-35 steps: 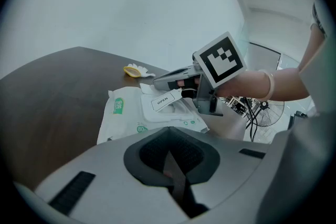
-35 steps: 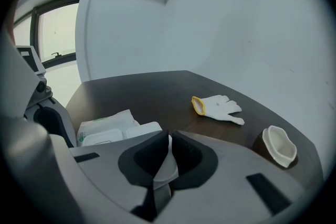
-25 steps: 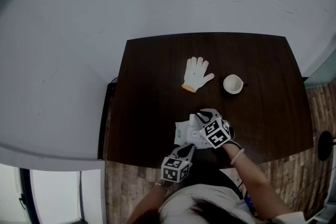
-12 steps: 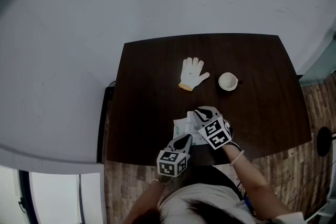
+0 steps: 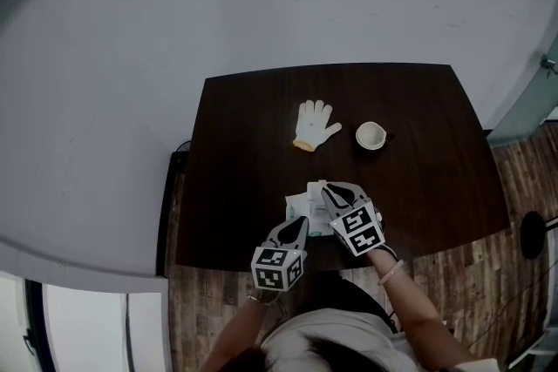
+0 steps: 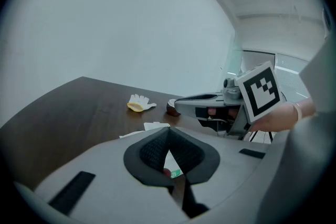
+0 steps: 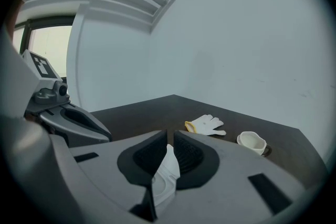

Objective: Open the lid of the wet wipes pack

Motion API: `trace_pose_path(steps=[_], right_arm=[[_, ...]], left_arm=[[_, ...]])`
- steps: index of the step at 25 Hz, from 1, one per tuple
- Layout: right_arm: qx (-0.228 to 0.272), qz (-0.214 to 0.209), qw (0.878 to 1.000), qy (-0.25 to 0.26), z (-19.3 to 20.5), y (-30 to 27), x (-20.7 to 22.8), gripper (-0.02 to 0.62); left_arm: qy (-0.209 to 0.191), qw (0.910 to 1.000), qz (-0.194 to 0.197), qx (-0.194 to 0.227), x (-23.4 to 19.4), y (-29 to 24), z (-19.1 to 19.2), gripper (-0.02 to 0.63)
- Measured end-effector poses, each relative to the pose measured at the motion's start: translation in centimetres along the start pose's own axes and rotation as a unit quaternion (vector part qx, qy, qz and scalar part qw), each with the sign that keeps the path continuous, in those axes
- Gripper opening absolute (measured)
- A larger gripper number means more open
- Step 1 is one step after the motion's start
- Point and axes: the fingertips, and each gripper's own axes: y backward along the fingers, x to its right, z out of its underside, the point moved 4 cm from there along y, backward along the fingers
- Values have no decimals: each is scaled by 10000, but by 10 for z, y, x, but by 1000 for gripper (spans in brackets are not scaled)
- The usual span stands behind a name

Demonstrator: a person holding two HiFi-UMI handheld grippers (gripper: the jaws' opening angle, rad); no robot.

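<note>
Right gripper view only: clamped lid (image 7: pixel 167 173)

I see my right gripper (image 7: pixel 169 136), its jaws just closed further, pinching the white lid (image 7: pixel 167 176) between its pads, with the left gripper (image 7: pixel 71 122) at the left and a white glove (image 7: pixel 206 125) and cup (image 7: pixel 251 141) beyond on the dark table (image 7: pixel 142 110).

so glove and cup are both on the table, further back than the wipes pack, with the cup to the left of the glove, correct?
One thing is off: the cup sits to the right of the glove, not the left, as the head view shows. The rest holds: both lie on the table, further back than the wet wipes pack.
</note>
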Motion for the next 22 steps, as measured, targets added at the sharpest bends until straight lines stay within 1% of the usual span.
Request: trace_pose_path(steps=[5,8,15,22], right_arm=[[107,207,9997,18,-1,23,-14,26],[174,270,9994,-93,-5,35,-25,24],[382,509,9978,-165,-21,68,-44,23],[582,754,9952,-219,-30,102,-68,20]], left_arm=[[-114,9997,-43,228,3,21,-10,14],[-255,9992,-39,320,6,34,-15,14],[-596,9972,-14,459,13,65,-26,14],[-686,9957,0,628,19,98,-34,14]])
